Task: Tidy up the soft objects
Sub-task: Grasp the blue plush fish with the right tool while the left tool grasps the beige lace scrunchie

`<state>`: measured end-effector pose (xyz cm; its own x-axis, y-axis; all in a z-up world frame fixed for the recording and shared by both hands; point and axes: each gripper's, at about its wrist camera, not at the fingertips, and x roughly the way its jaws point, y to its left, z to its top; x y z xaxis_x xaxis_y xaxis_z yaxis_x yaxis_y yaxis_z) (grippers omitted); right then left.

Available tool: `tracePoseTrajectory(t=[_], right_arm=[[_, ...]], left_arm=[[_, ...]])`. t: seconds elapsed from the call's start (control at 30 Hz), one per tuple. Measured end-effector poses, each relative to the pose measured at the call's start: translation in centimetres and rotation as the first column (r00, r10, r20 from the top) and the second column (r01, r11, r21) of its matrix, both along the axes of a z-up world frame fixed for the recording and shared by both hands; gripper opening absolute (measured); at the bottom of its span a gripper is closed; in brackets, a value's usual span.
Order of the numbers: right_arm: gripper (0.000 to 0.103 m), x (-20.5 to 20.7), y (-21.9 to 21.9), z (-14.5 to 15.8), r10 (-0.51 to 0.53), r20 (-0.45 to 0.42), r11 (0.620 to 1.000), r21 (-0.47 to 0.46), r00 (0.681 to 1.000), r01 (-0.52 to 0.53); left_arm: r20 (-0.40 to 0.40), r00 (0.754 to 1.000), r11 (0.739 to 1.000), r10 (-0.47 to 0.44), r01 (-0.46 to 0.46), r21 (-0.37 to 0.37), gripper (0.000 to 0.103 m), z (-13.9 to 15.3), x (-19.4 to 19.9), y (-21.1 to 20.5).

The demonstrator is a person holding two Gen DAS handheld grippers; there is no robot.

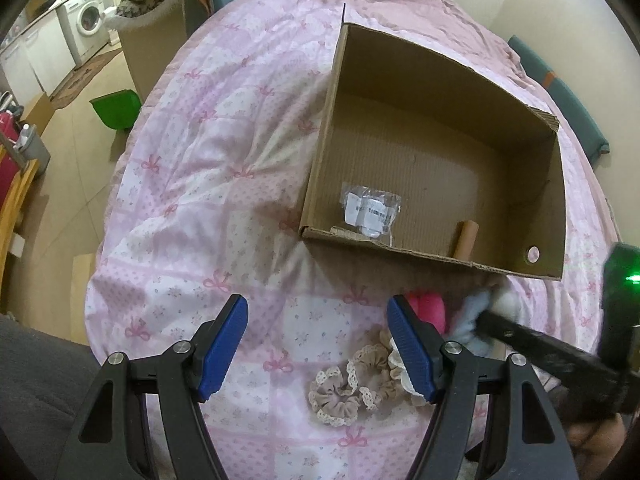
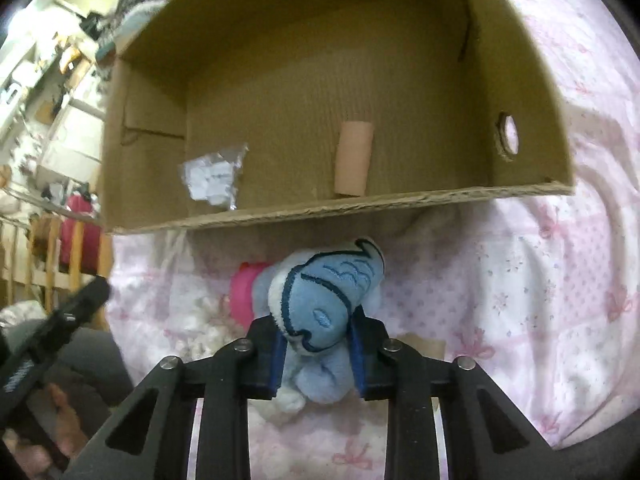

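While clamped on the blue plush (image 2: 320,312), right gripper (image 2: 318,354) needs a straight lift over the cardboard box (image 2: 360,204) near wall; left gripper (image 1: 318,344) gapes empty.

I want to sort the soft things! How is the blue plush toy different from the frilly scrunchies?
The blue plush toy is plump, blue and white with stitched markings; the scrunchies are flat beige rings with lace edges. The plush toy is squeezed between the right gripper jaws; the scrunchies lie loose on the quilt, beside the open left gripper. Both are soft and outside the cardboard box.
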<state>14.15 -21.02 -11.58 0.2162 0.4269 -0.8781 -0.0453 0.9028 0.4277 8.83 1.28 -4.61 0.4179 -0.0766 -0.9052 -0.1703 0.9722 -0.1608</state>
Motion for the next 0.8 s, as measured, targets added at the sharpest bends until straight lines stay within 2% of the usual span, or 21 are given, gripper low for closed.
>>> tracePoseTrajectory(t=[0.2, 0.3, 0.4, 0.5, 0.63, 0.8], right_arm=[[0.026, -1.6, -1.1, 4.2, -0.012, 0.089, 0.999, 0.046, 0.996, 0.008], [0.025, -2.6, -1.8, 5.9, -0.010, 0.134, 0.998, 0.060, 0.991, 0.002], [0.025, -4.0, -2.3, 7.2, -0.016, 0.204, 0.996, 0.087, 0.979, -0.002], [0.026, -4.6, -2.7, 7.0, -0.041, 0.215, 0.995, 0.095, 0.976, 0.021], [0.026, -4.1, -2.9, 6.3, -0.054, 0.188, 0.994, 0.100, 0.981, 0.035], [0.026, -3.8, -2.9, 5.8, -0.058, 0.177, 0.994, 0.106, 0.983, 0.039]], left_arm=[[-0.041, 0.999, 1.000, 0.008, -0.008, 0.002, 0.069, -0.6, -0.5, 0.4], [-0.083, 0.997, 1.000, 0.004, -0.004, -0.005, 0.069, -1.5, -0.6, 0.5], [-0.152, 0.988, 0.999, -0.027, 0.031, 0.024, 0.069, -3.0, -0.8, -0.2], [-0.212, 0.974, 0.997, -0.081, 0.082, -0.005, 0.069, -4.4, -0.9, -1.3], [-0.283, 0.942, 0.983, -0.181, 0.178, -0.035, 0.069, -6.3, -1.2, -3.5], [-0.307, 0.917, 0.966, -0.253, 0.256, -0.031, 0.069, -7.7, -1.3, -5.8]])
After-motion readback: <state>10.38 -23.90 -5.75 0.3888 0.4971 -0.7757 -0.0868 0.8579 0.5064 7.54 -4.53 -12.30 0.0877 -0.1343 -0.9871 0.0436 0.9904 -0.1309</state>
